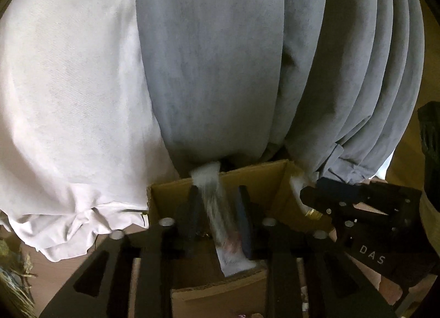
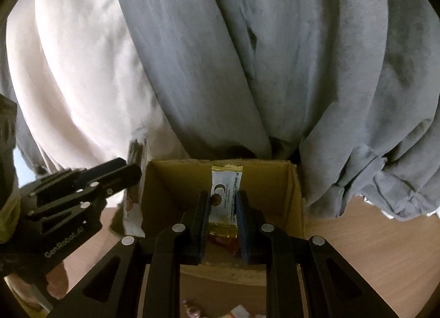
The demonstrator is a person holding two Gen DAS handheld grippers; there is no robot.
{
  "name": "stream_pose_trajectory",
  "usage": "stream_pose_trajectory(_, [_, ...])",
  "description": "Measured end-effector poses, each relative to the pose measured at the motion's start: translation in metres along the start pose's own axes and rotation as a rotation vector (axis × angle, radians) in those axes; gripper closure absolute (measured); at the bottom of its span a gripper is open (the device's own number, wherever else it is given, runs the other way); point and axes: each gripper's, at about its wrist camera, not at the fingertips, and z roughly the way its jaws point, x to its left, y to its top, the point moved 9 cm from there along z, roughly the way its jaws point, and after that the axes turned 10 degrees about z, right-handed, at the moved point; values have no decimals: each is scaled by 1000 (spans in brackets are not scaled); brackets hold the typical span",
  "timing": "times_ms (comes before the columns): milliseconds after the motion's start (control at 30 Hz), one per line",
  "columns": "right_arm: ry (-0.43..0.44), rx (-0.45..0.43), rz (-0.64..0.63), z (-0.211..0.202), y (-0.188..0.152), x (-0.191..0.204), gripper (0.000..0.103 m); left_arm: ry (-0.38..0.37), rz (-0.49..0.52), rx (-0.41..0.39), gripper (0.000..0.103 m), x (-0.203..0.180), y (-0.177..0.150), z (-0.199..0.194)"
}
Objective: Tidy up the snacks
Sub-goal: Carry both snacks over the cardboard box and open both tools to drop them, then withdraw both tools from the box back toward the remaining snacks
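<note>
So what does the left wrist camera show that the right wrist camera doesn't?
Only the left wrist view shows a blurred white packet between the left tool's fingers, over the cardboard box. Its label is unreadable.

Only the right wrist view shows a white and gold candy packet gripped by the right tool, with loose wrapped snacks lying near the bottom edge.

Both show the open box, the grey curtain with the pale curtain behind it, the wooden surface, and the opposite tool at the side.
</note>
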Motion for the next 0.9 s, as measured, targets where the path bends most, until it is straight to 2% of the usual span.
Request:
stream_pose_trajectory(33, [-20,-4,-4,1,0,-2,69,8,1,-2,62,1,0,0])
stream_pose_trajectory(100, [-30,-7,-2,0,-2,-5,62,26,13,-11,62,0,-1,-2])
stream_pose_trajectory(533, [-5,-76,-8,-50,-16,-3,62,51,59,-84,55,-15,-16,-60])
stream_pose_trajectory(900, [-51,-75,17,-84,-56,-15,62,35,123,-88,55,-42,-44,-86])
